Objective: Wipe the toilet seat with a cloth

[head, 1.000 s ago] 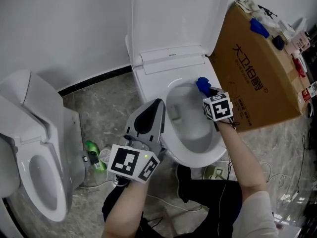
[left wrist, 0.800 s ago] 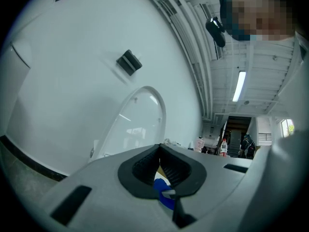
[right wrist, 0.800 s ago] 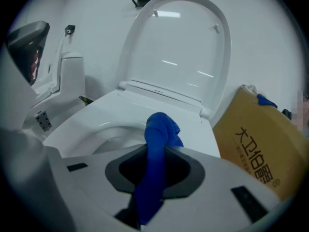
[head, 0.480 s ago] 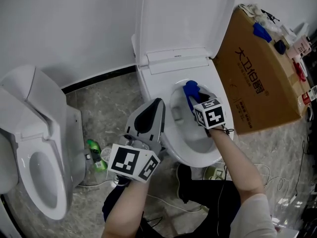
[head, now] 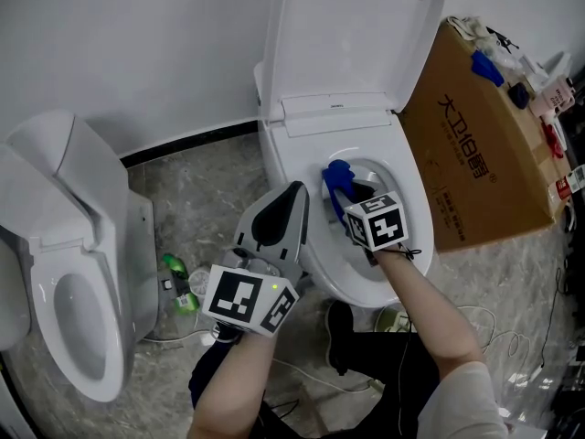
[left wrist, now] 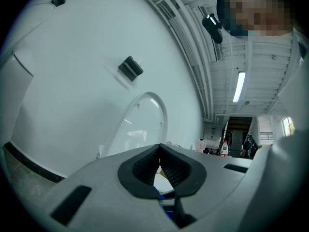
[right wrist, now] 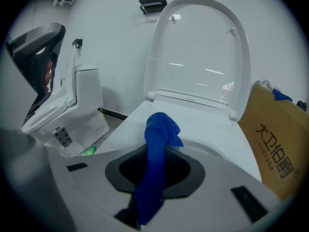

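Currently mid-wipe. My right gripper [head: 348,195] is clamped on the blue cloth [head: 336,174], which runs up between the jaws. Its bunched free end sits at the inner edge of the toilet seat [head: 297,149], toward the rear left of the opening. In the right gripper view the cloth [right wrist: 157,132] appears to rest on the seat [right wrist: 207,124], though I cannot confirm firm contact. The lid [head: 356,35] stands raised behind it.

My left gripper [head: 279,216] hangs beside the bowl's left front with its jaws pressed together on nothing. It takes no part in the wipe.

Note on method: only the cloth's tip seems to meet the seat. I judge the stroke needs the gripper tilted lower, so more cloth lies flat. It should then follow the ring in one sweep without dropping into the bowl. The grip must stay tight so the cloth does not slide out.

Change against one second ago: the cloth was then at the right side of the opening, near the cardboard box [head: 475,154]. It has since swept across the rear of the ring to the left. The left gripper has kept its place.
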### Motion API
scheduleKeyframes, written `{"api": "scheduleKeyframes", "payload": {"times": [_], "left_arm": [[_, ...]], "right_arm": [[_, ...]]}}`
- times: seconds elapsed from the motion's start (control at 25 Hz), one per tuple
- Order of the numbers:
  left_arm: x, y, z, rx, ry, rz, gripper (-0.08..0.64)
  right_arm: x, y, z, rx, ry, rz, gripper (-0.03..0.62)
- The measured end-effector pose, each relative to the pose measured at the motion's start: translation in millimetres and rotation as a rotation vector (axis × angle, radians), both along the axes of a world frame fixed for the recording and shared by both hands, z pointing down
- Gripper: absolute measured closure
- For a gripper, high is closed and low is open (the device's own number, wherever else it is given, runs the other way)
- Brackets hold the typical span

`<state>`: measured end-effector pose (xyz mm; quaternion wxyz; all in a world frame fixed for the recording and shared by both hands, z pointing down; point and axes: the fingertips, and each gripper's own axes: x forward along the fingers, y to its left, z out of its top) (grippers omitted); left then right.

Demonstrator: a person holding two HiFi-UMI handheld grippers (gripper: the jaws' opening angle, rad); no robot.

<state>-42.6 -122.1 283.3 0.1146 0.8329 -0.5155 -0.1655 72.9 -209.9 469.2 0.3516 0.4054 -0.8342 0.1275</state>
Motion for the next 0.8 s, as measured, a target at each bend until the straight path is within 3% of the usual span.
{"api": "scheduleKeyframes", "payload": {"times": [0.24,0.44,0.8], "left_arm": [[-12,4,-2,0.002,0.013,-0.014,0.554],[-16,5,-3,0.0,0.017,-0.015,0.554],[-20,7,-4,0.003,0.021,-0.017,0.554]], "right_arm": [[-29,11,9,-0.04,-0.016,-0.012,0.52],[-52,24,12,-0.02,0.049,-0.062,0.52],[-58,25,9,-0.063,-0.027,-0.022,0.52]]}}
